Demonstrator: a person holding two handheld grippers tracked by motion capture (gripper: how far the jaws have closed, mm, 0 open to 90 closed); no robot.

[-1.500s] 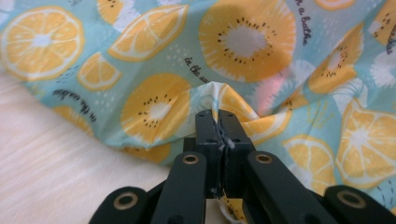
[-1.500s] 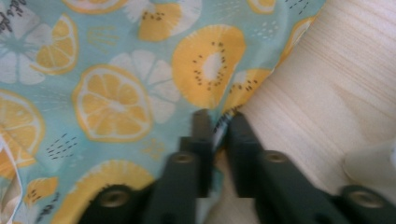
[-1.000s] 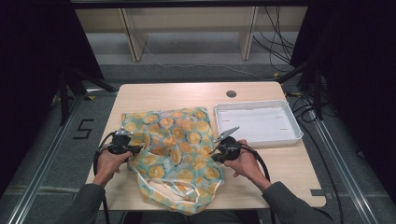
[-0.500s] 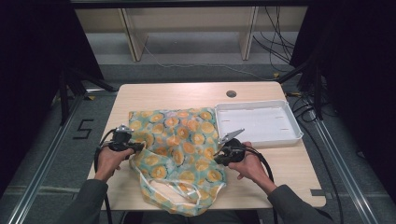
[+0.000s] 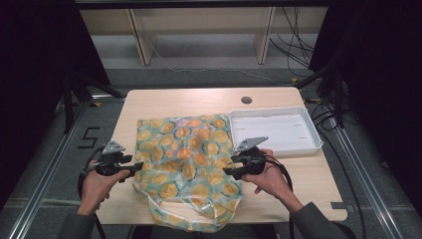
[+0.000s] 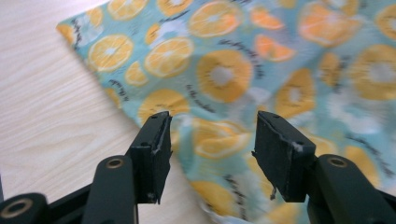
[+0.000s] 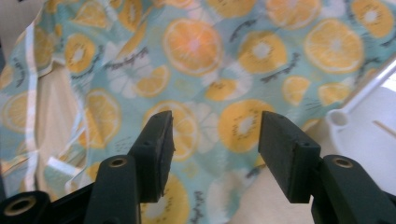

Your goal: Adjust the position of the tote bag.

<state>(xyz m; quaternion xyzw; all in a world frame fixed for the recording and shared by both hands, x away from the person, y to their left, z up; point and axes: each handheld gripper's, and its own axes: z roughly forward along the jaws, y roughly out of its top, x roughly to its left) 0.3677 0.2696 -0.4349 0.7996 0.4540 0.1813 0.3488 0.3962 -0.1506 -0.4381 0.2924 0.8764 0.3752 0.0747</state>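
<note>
The white tray [image 5: 271, 130] at two o'clock holds nothing; both tongs, left [image 5: 137, 165] and right [image 5: 228, 171], have just been opening, off the orange-print bag [image 5: 186, 159].

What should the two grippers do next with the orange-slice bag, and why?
Probably lift both away and reach for a fresh grip. The left gripper and right gripper have just opened, with nothing pinched. The thin blue orange-slice patterned bag lies spread flat on the wooden table, handles hanging over its near edge, beside the white tray.
</note>
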